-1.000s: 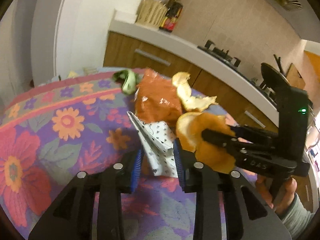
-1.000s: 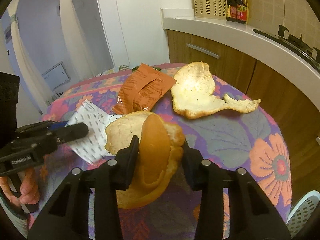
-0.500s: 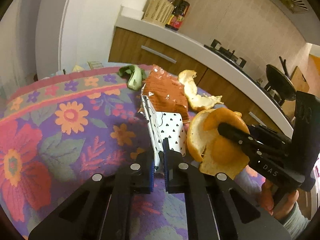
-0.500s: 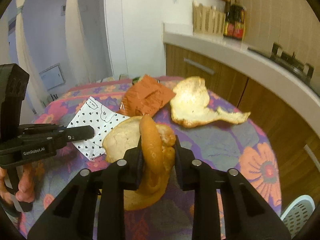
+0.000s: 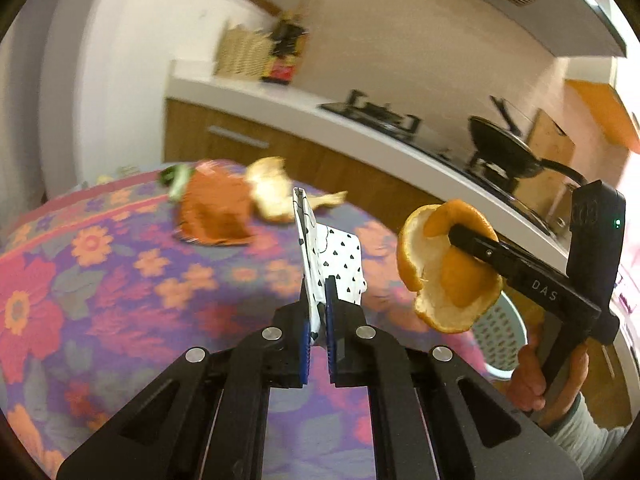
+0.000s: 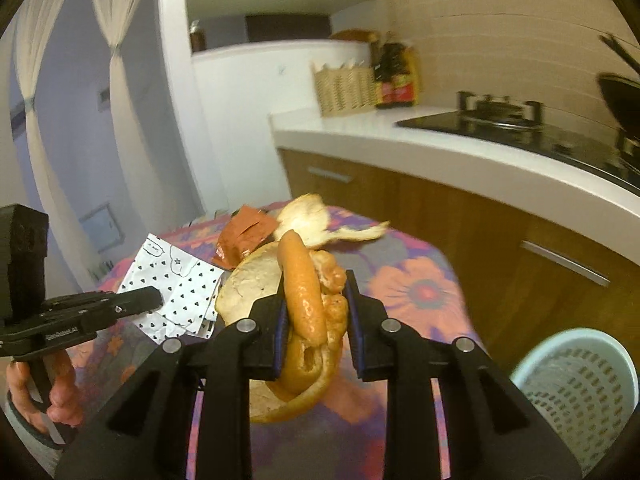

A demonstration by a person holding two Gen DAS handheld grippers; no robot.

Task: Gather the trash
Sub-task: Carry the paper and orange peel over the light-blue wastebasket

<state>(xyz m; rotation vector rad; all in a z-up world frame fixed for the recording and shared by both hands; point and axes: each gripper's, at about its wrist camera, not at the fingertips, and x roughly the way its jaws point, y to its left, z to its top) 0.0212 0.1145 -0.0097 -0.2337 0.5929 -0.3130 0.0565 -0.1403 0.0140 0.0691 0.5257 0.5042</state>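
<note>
My left gripper [image 5: 317, 312] is shut on a white wrapper with small black hearts [image 5: 336, 264] and holds it above the flowered tablecloth [image 5: 120, 280]; the wrapper also shows in the right wrist view [image 6: 176, 280]. My right gripper [image 6: 314, 308] is shut on a large orange peel [image 6: 308, 304], lifted off the table; the peel also shows in the left wrist view [image 5: 444, 276]. An orange-brown snack wrapper [image 5: 216, 212], a second pale peel [image 5: 272, 196] and a green scrap [image 5: 176, 178] lie at the table's far side.
A pale blue perforated bin [image 6: 576, 384] stands on the floor beside the table, to the lower right; its rim also shows in the left wrist view [image 5: 500, 336]. A wooden cabinet with a white counter [image 6: 440, 152], stove and basket runs behind the table.
My left gripper has closed on the heart-print wrapper and lifted it. My right gripper has closed on the orange peel and raised it off the table. Both have moved up and back.
</note>
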